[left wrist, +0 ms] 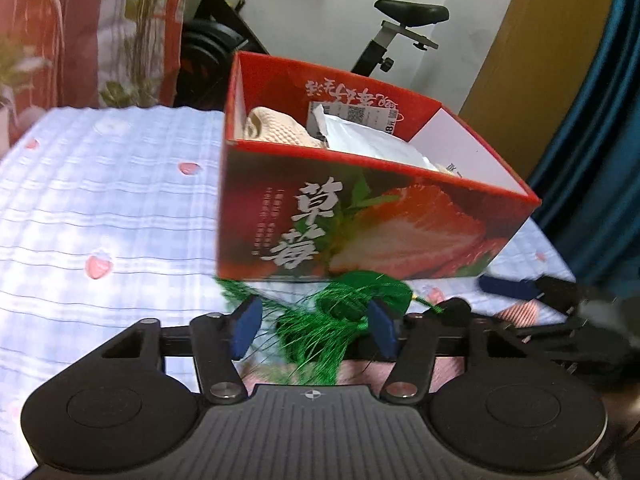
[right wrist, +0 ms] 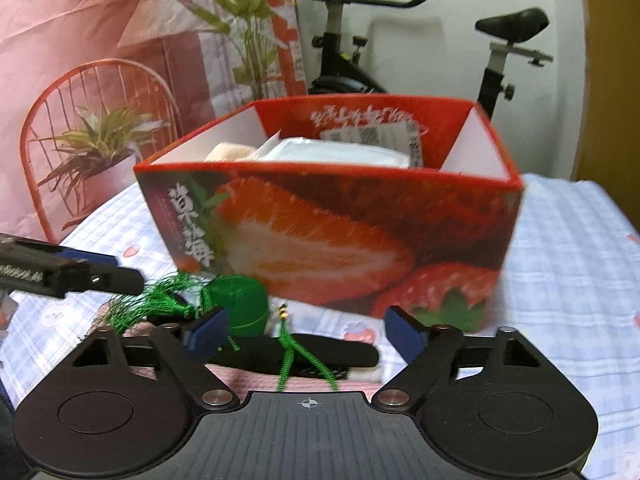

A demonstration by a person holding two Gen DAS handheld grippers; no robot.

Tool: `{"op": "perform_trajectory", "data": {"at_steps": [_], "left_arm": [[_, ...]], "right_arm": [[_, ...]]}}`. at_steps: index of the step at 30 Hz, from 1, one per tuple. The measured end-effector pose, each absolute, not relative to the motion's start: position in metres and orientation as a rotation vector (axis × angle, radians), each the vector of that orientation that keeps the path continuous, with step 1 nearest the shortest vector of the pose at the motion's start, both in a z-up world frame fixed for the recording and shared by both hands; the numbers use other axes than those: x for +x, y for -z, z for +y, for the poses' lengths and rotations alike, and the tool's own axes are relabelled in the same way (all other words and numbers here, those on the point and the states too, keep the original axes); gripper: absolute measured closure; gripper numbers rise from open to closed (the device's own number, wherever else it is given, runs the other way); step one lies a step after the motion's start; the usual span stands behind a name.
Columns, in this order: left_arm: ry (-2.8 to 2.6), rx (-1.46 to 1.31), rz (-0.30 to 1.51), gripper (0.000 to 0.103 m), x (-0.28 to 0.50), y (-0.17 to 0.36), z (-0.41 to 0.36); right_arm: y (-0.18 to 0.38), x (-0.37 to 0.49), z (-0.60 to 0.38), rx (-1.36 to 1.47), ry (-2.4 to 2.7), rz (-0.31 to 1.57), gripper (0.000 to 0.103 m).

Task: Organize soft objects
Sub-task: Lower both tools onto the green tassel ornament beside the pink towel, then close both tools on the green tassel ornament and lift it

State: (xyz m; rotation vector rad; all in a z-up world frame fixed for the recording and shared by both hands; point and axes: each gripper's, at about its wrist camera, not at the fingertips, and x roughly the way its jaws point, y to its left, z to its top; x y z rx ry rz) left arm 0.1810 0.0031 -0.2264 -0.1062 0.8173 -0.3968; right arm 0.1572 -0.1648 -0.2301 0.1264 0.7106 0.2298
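Left gripper sitting half open, green tassel lying between its jaws, grip unclear. Right gripper hanging open over black strap, strawberry box ahead.

The bed carries everything here, spread with a pale blue checked cover dotted with small pink strawberry prints. Standing directly on it, beyond the left tool and the right tool, is an open red strawberry box. Just in front of the box's near wall, a green tassel ornament lies on the cover, its fringe spread between the left tool's blue pads and its round green body just beside the right tool's left pad. Under the right tool, a black soft item rests on a pink striped cloth.
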Motion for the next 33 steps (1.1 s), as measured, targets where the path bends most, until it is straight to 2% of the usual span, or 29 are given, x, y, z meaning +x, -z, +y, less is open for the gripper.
{"op": "perform_trajectory", "data": {"at_steps": [3, 7, 18, 23, 25, 28, 33], "left_arm": [[0.416, -0.125, 0.839, 0.045, 0.192, 0.23, -0.005], [0.446, -0.174, 0.892, 0.045, 0.213, 0.24, -0.012], [0.551, -0.267, 0.969, 0.046, 0.243, 0.264, -0.02], [0.584, -0.302, 0.97, 0.042, 0.245, 0.271, -0.018], [0.589, -0.304, 0.963, 0.042, 0.244, 0.272, -0.018], [0.599, -0.296, 0.947, 0.042, 0.242, 0.266, -0.021], [0.606, -0.292, 0.9, 0.042, 0.228, 0.245, -0.015]], "right_arm": [[0.236, 0.165, -0.154, 0.113, -0.267, 0.727, 0.048], [0.241, 0.176, -0.141, 0.093, -0.32, 0.745, 0.056], [0.248, 0.2, -0.131, 0.104, -0.412, 0.805, 0.056], [0.253, 0.206, -0.129, 0.114, -0.426, 0.823, 0.056], [0.255, 0.209, -0.13, 0.129, -0.43, 0.831, 0.062], [0.254, 0.209, -0.13, 0.137, -0.425, 0.825, 0.066], [0.241, 0.204, -0.132, 0.136, -0.426, 0.792, 0.066]]}}
